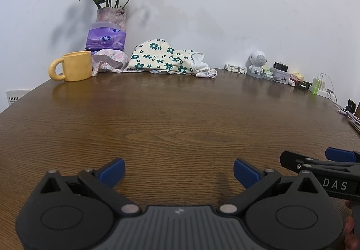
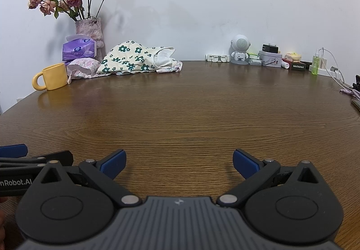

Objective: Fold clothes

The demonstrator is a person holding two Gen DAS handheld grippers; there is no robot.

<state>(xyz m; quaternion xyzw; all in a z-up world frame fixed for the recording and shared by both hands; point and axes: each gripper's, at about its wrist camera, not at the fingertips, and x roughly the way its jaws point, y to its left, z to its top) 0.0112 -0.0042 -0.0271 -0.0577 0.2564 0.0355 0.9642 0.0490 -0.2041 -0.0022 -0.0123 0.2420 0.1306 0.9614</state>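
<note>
A cream garment with green flowers [image 1: 160,57] [image 2: 132,59] lies crumpled at the far edge of the brown wooden table [image 1: 180,119] [image 2: 180,114], against the wall. A pale pink floral garment [image 1: 110,60] [image 2: 83,68] is bunched to its left. My left gripper [image 1: 178,171] hovers low over the near table, open, with nothing between its blue pads. My right gripper [image 2: 178,163] is beside it, also open and empty. Both are well short of the clothes. In the left wrist view the right gripper's side shows at the right edge.
A yellow mug [image 1: 73,68] [image 2: 52,76] stands left of the clothes. Behind are purple tissue packs [image 1: 105,39] [image 2: 78,48] and a vase of dried roses [image 1: 111,18] [image 2: 90,29]. A white robot figure [image 2: 240,49], small boxes, a green bottle [image 2: 316,65] and cables line the far right.
</note>
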